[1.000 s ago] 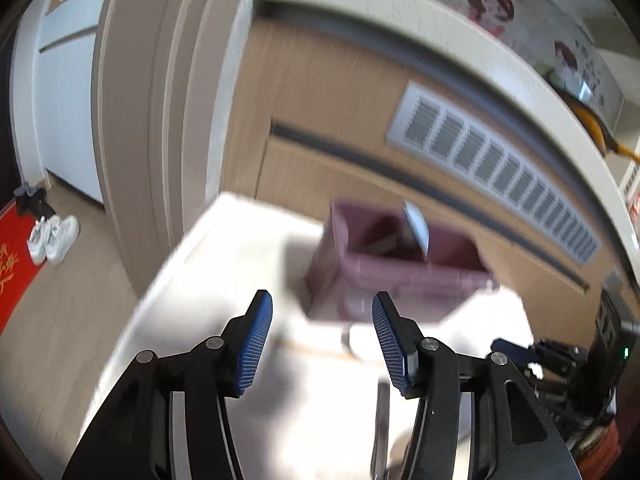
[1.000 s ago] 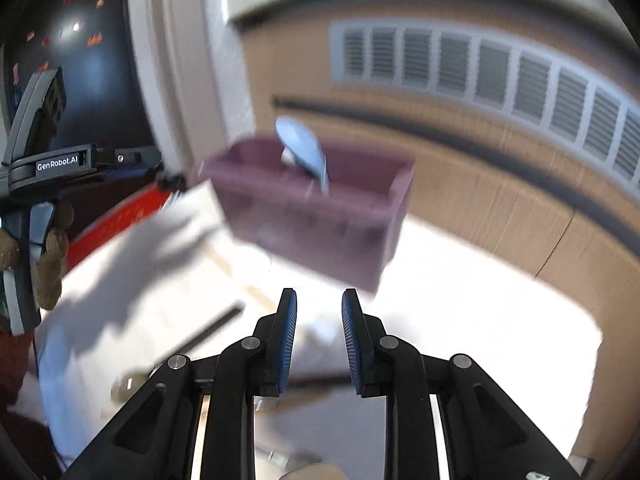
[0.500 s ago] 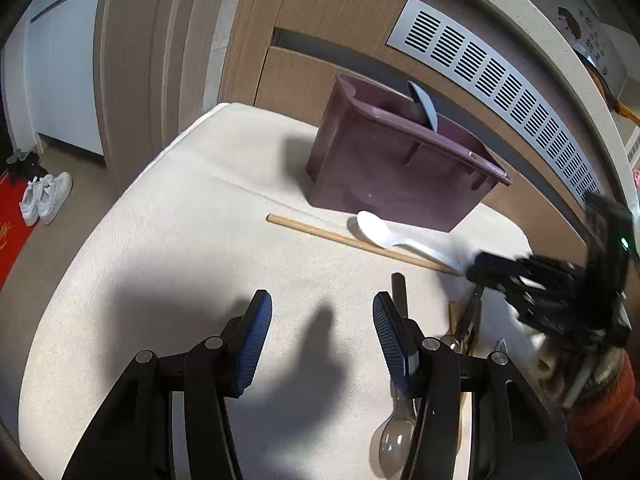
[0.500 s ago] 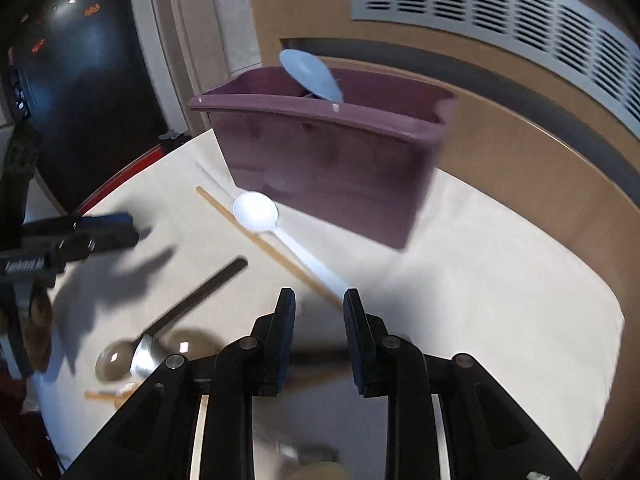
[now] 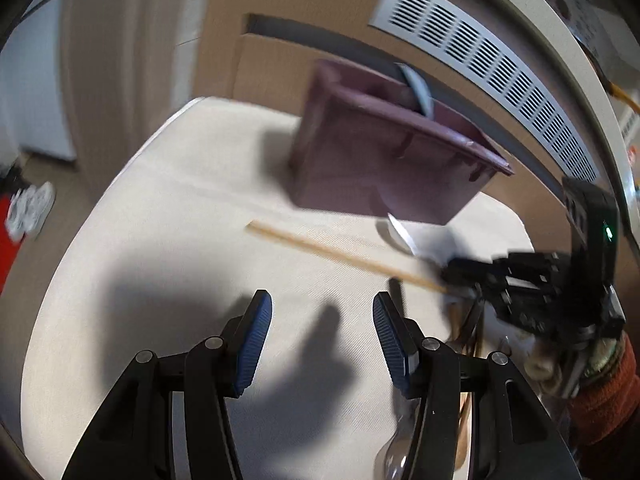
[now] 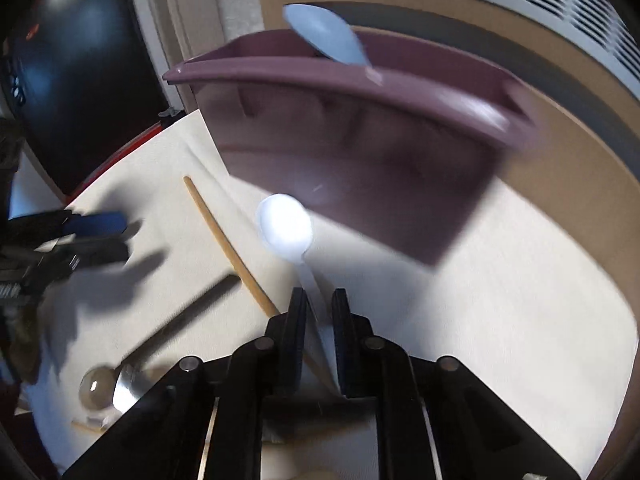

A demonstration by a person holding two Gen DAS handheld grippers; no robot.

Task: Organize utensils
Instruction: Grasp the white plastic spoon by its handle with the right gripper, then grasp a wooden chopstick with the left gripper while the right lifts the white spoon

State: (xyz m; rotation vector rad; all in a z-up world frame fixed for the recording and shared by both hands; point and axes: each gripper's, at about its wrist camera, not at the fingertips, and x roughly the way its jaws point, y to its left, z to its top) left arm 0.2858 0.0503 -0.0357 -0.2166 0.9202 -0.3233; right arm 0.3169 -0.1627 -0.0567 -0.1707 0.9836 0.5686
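A purple utensil bin stands at the table's far side with a pale blue spoon sticking out. A white plastic spoon and a wooden chopstick lie before it. My right gripper is narrowly open around the white spoon's handle, low over the table; it also shows in the left wrist view. My left gripper is open and empty above the cloth, also seen in the right wrist view.
A black-handled spoon and other utensils lie on the white tablecloth at my right. A wooden cabinet with a vent grille stands behind the table. Shoes lie on the floor left.
My right gripper has moved forward and down to straddle the white spoon's handle. My left gripper has stayed open and shifted slightly toward the bin.
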